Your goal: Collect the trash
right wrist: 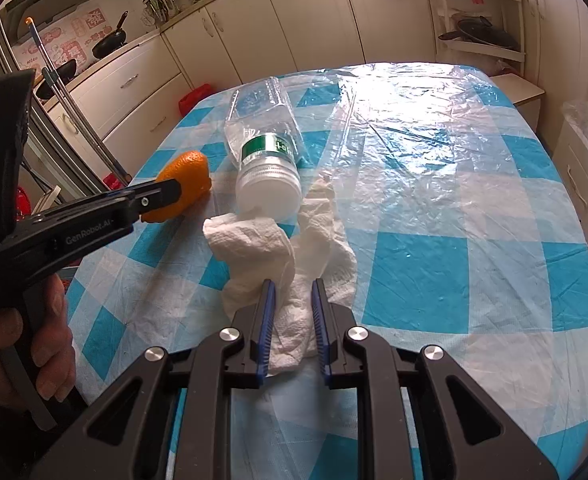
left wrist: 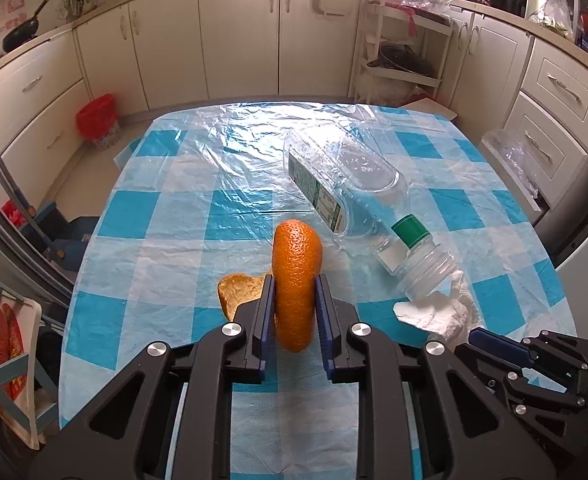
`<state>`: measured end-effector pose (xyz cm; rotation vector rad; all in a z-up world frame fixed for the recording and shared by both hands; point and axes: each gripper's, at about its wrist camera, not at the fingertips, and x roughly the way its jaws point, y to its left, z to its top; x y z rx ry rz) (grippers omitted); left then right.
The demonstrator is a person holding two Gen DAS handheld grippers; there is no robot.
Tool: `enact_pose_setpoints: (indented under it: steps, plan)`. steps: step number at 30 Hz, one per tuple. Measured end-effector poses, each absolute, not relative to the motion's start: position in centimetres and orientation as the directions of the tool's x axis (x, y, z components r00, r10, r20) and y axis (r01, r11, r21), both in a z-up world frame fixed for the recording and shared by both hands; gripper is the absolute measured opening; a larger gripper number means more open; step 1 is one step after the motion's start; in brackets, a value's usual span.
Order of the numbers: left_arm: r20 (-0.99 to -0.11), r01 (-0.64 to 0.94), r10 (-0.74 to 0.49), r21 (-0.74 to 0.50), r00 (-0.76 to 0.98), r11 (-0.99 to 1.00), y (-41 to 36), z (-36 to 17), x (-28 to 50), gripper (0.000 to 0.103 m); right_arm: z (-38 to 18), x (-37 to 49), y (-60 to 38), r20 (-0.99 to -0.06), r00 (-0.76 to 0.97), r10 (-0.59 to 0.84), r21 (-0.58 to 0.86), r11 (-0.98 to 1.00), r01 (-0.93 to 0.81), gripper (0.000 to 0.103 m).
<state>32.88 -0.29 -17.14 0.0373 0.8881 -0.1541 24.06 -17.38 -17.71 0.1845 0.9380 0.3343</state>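
My left gripper (left wrist: 294,304) is shut on a curved piece of orange peel (left wrist: 297,280) and holds it upright over the checked table. A second, paler peel piece (left wrist: 239,292) lies just left of the fingers. In the right wrist view the left gripper (right wrist: 165,196) shows at the left with the peel (right wrist: 187,178). My right gripper (right wrist: 291,308) is closed around a crumpled white paper towel (right wrist: 289,256). A small clear bottle (right wrist: 267,168) with a green cap lies on its side by the towel; it also shows in the left wrist view (left wrist: 418,256).
A large clear plastic bottle (left wrist: 342,176) lies on its side mid-table. The table (right wrist: 434,256) has a blue-and-white checked cloth under clear film. A red-lined bin (left wrist: 97,120) stands on the floor at the far left. Cabinets ring the room.
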Motion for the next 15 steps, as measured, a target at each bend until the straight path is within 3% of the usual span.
enact_pose_setpoints:
  steps: [15]
  plan:
    - [-0.774,0.13,-0.154,-0.093,0.615,0.987,2.4,-16.3,29.6,0.019,-17.7,23.9,-17.4,-0.758,0.546,0.355,0.288,0.935,-0.208,0.02]
